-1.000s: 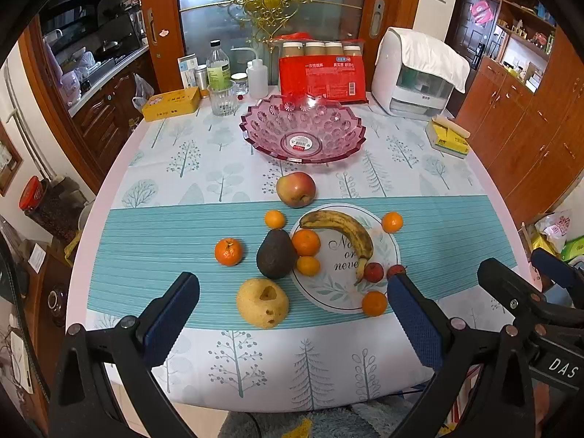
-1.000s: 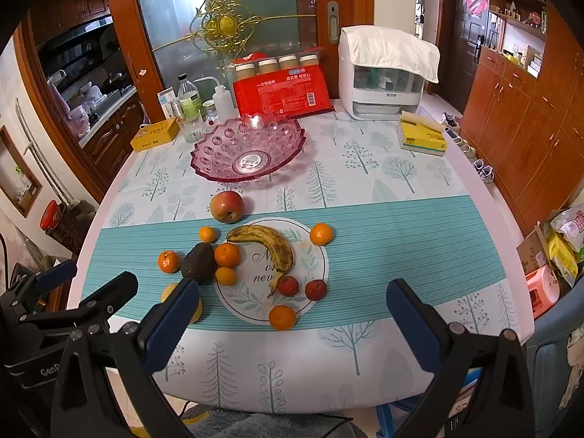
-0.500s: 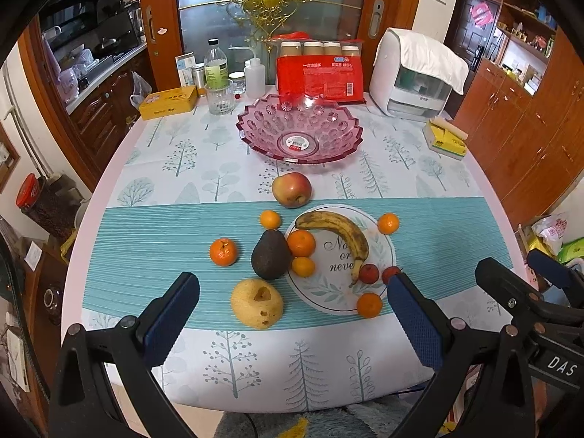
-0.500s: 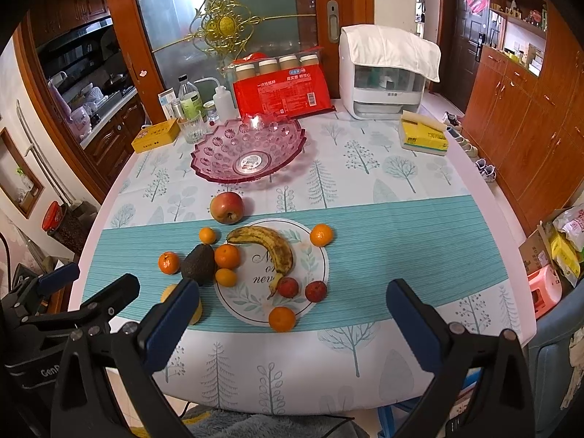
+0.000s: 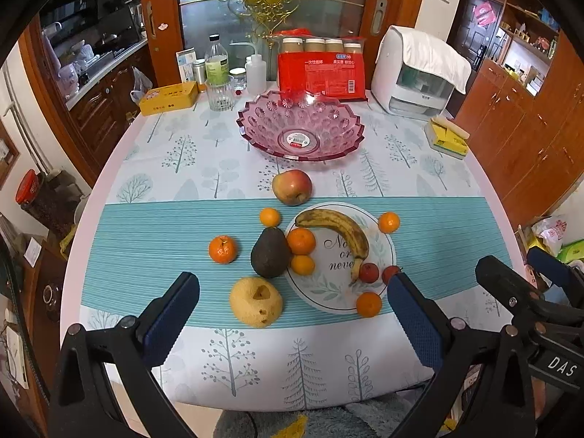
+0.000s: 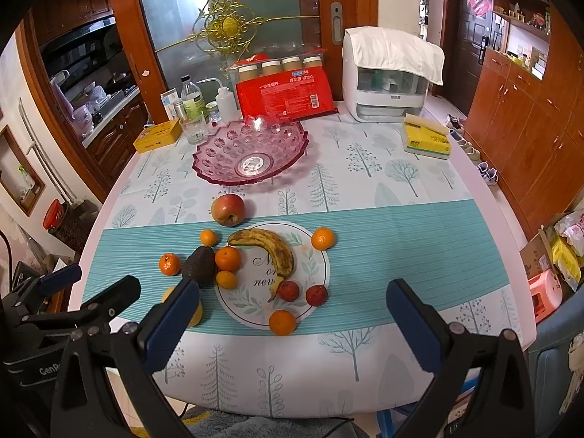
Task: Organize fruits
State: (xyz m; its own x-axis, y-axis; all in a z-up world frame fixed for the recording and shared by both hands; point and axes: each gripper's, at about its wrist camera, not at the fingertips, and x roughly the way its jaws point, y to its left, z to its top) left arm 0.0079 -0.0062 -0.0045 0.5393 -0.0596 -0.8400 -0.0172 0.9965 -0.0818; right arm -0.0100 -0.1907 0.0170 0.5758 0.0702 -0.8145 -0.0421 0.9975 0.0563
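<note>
Pink glass made up the bowl [image 5: 300,129], which in the left wrist view stood at twelve o'clock on the surface [image 5: 189,153], with nothing in it. Just toward six o'clock from it lay an apple [image 5: 292,187]. Below that a round plate [image 5: 379,255] carried a banana [image 5: 337,231], an orange [image 5: 300,241] touching an avocado [image 5: 270,252] at the plate's nine o'clock edge, and two small red fruits near the banana's lower tip. A mandarin [image 5: 222,249] sat well apart at nine o'clock, and a yellow pear [image 5: 256,302] lay at seven o'clock, off the plate. The left tool [image 5: 292,314] hung spread wide above the near edge, gripping nothing.

From the right wrist view, the same bowl [image 6: 251,155] stood at eleven o'clock, the apple [image 6: 227,209] just below it, the banana [image 6: 272,246] across the plate [image 6: 317,270]. The avocado [image 6: 199,265] rested at the plate's nine o'clock side; the pear [image 6: 195,314] was mostly hidden behind a finger. The right tool [image 6: 292,314] was also spread wide and held nothing. The left tool [image 6: 91,294] showed at eight o'clock.
</note>
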